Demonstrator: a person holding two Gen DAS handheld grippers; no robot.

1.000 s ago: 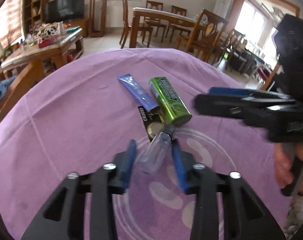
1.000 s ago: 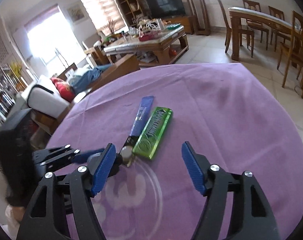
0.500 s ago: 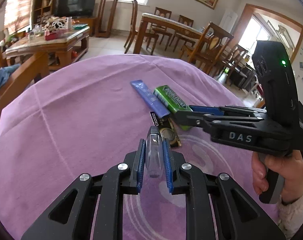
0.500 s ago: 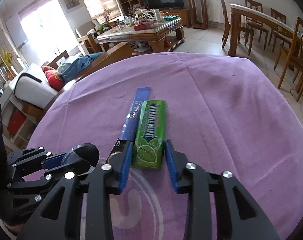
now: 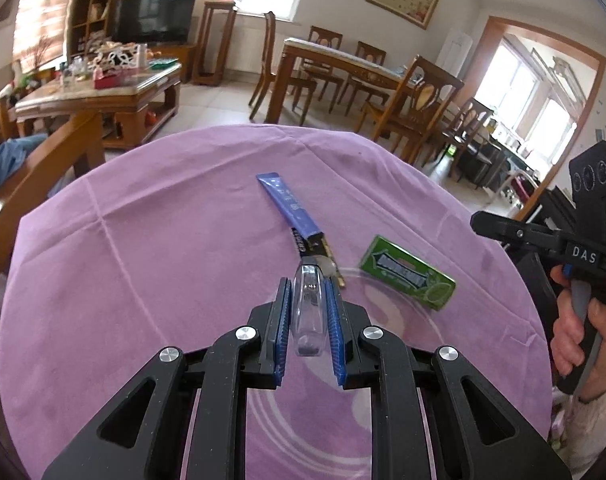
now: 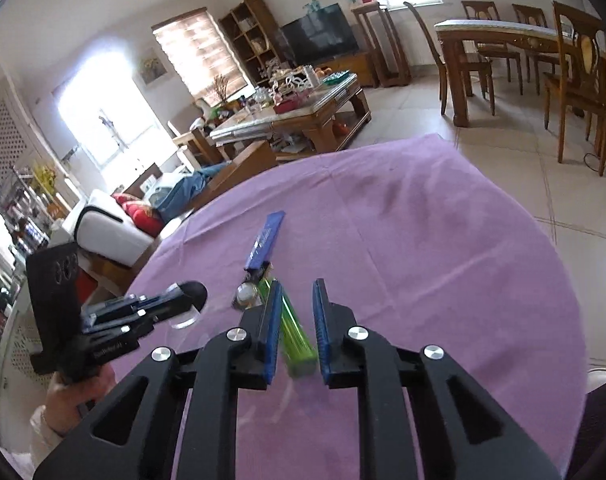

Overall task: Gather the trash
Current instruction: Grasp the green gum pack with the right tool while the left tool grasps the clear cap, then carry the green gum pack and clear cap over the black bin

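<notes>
My left gripper point(image 5: 309, 296) is shut on a small clear plastic bottle point(image 5: 309, 316) and holds it above the purple tablecloth point(image 5: 143, 280). The green gum pack point(image 5: 407, 272) lies flat on the cloth in the left wrist view. In the right wrist view the pack point(image 6: 293, 328) stands on edge between the fingers of my right gripper point(image 6: 297, 308), with a gap on its right side. A blue wrapper point(image 5: 289, 206) and a button-battery card point(image 5: 317, 254) lie beyond the bottle.
The table is round with edges falling away on all sides. A wooden bench point(image 5: 43, 152) stands at the left, a coffee table point(image 6: 295, 116) and dining chairs point(image 5: 407, 108) beyond. The right hand's gripper body point(image 5: 563, 248) is at the table's right edge.
My left gripper has lifted the bottle higher off the cloth. My right gripper has pulled back to the right, and the green pack has shifted right, away from the blue wrapper.
</notes>
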